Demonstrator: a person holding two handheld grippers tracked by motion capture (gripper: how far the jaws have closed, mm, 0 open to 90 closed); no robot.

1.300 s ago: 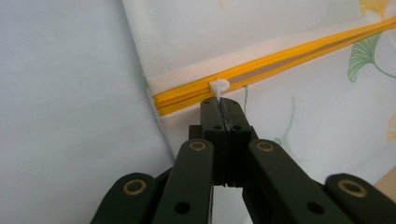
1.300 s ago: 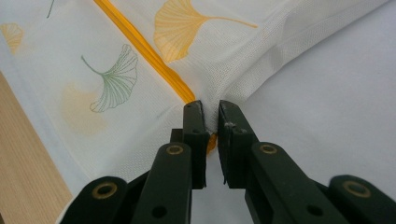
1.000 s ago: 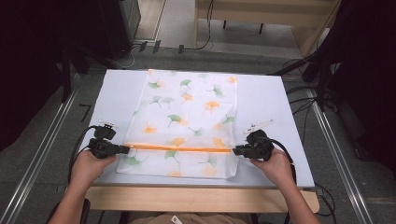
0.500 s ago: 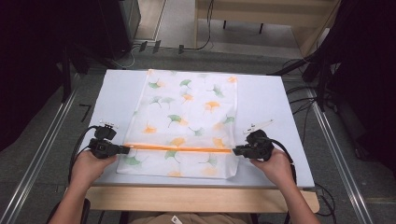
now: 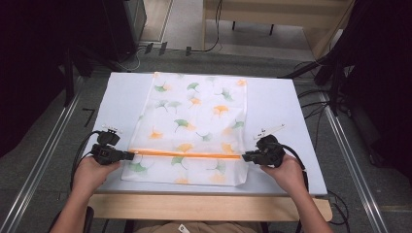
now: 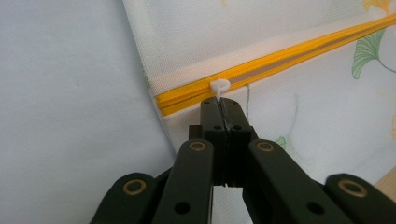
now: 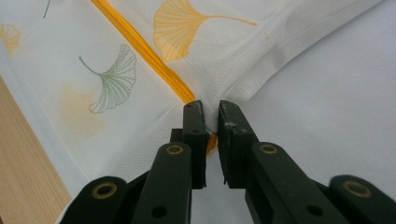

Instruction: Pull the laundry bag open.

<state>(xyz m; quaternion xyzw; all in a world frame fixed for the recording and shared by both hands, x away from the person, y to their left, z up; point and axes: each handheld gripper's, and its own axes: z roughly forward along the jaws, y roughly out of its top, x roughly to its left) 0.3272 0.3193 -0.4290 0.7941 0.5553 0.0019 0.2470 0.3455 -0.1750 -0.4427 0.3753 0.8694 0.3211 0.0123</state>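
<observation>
2 claws work a white mesh bag (printed with ginkgo leaves) lying flat on the pale counter. The left claw is clamped on the white zipper pull at the left end of the orange zipper. The right claw pinches the bag's fabric at the zipper's right end.

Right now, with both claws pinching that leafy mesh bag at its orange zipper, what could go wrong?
1. The left claw grips only the thin white zipper pull; it might slip out or snap if tugged hard.
2. The right claw pinches bunched fabric at the end of the zipper; if that slips, the mesh bag may slide instead of unzipping.
</observation>
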